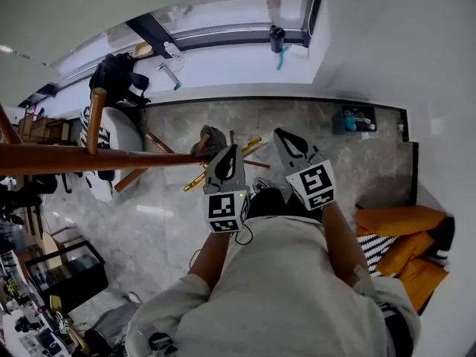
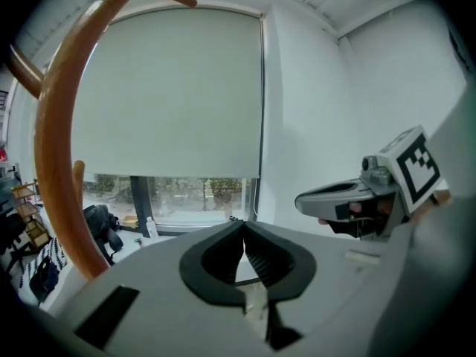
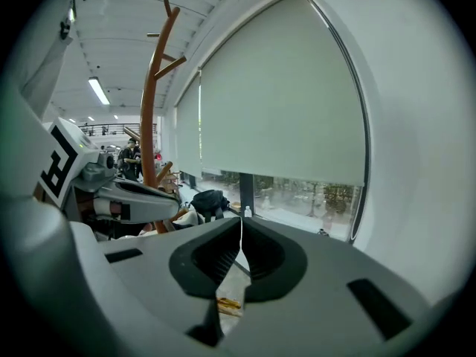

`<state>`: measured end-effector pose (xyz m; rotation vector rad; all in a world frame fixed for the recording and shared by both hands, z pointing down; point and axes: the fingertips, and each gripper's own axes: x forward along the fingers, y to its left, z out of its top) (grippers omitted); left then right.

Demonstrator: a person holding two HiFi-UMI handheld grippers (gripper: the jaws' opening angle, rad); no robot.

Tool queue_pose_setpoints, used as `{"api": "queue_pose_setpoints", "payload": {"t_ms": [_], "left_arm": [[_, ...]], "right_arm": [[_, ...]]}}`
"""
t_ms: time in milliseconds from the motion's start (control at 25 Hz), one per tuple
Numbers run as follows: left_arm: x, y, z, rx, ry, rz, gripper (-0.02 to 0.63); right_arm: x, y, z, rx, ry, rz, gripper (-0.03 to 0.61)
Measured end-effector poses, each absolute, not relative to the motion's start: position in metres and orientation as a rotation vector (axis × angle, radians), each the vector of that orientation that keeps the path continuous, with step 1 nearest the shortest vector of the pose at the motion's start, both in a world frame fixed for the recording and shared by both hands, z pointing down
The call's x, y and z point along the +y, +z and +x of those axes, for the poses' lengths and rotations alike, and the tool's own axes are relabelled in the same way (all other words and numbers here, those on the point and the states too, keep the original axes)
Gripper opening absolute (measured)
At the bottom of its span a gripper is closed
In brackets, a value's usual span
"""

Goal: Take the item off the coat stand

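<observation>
The wooden coat stand (image 1: 111, 158) reaches in from the left of the head view, with a bare peg (image 1: 94, 117) sticking up from it. No hanging item shows on the part in sight. A grey lump (image 1: 212, 140) lies near the stand's foot; I cannot tell what it is. My left gripper (image 1: 227, 158) is shut and empty just right of the pole. My right gripper (image 1: 290, 143) is shut and empty beside it. The stand (image 2: 56, 140) curves up the left of the left gripper view, and the left gripper (image 2: 244, 225) holds nothing there. In the right gripper view the stand (image 3: 152, 103) rises left of the shut right gripper (image 3: 240, 222).
A black bag (image 1: 115, 76) sits on the window sill, and a dark bottle (image 1: 277, 37) stands further along it. Orange and striped cloth (image 1: 401, 236) lies piled at the right wall. Yellow sticks (image 1: 249, 146) and wooden legs (image 1: 160, 141) spread over the marble floor. Shelves and clutter (image 1: 44, 274) crowd the lower left.
</observation>
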<state>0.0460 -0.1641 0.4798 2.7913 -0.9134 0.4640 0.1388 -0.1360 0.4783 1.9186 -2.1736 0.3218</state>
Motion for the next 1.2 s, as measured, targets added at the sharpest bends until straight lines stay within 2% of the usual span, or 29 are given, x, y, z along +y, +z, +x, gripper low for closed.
{"api": "queue_pose_setpoints", "payload": {"t_ms": [720,1200], "left_arm": [[-0.194,0.517,0.007,-1.553,0.564,2.351,0.012],[-0.186,0.545,-0.034,-1.751,0.657,2.108,0.012]], "right_arm": [[-0.206,0.556,0.108,-2.481,0.418,1.200,0.007],[-0.233,0.599,0.060,-2.577,0.386,0.920,0.009]]}}
